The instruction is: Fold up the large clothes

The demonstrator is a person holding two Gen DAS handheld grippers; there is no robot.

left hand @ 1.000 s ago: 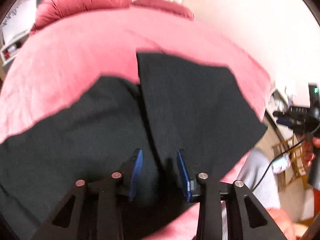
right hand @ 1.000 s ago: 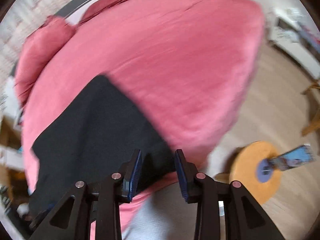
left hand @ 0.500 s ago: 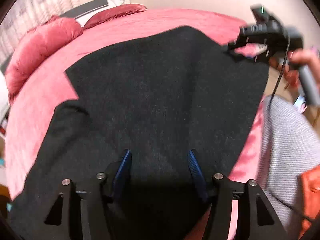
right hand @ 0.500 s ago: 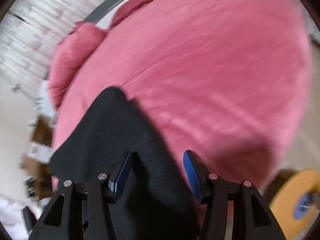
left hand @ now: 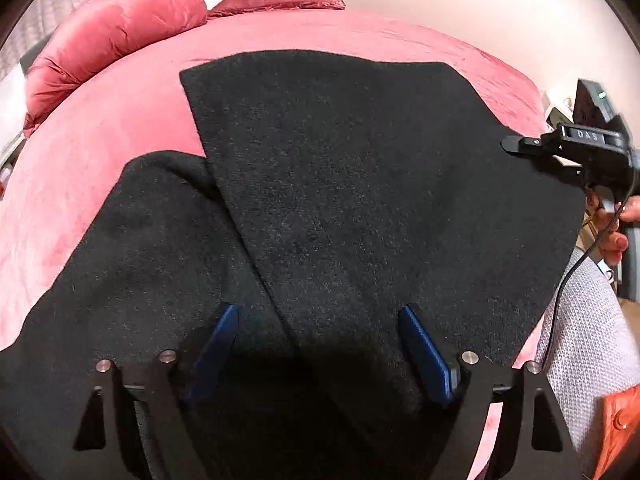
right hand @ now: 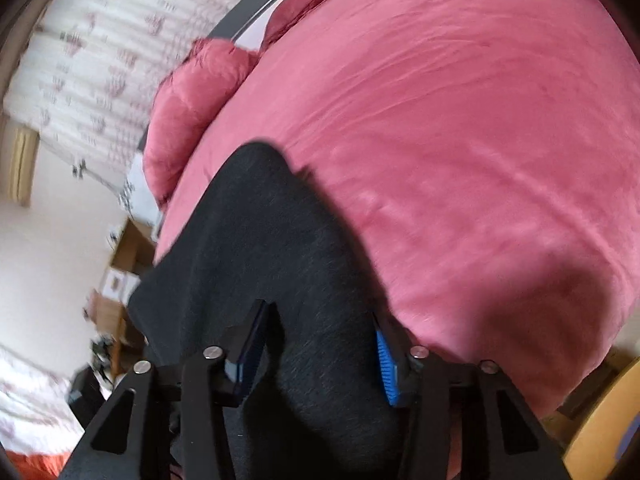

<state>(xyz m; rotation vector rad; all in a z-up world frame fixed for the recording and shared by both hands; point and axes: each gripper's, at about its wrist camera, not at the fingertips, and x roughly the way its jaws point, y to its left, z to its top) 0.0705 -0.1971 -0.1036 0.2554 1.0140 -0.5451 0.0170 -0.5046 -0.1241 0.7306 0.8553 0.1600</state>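
**A:** Where does the black garment [left hand: 360,184] sit, and why is it laid like that?

**B:** Flat on the pink bed [left hand: 120,160], spreading ahead of the left claw [left hand: 316,344] and running under it. One panel is already turned over the layer below, its straight edge slanting from far ahead down to just between the fingers. I reckon the soft bed serves as a wide base for the folds

**A:** And the left claw?

**B:** Its jaws are opening, wide apart, with cloth lying beneath them but nothing pinched. It looks like a release, letting the panel settle

**A:** The right claw [right hand: 320,344]?

**B:** Its jaws are closing either side of a raised hump of black fabric at the garment's near corner; whether the pads press yet, I cannot tell. Probably it's taking that corner for the next fold
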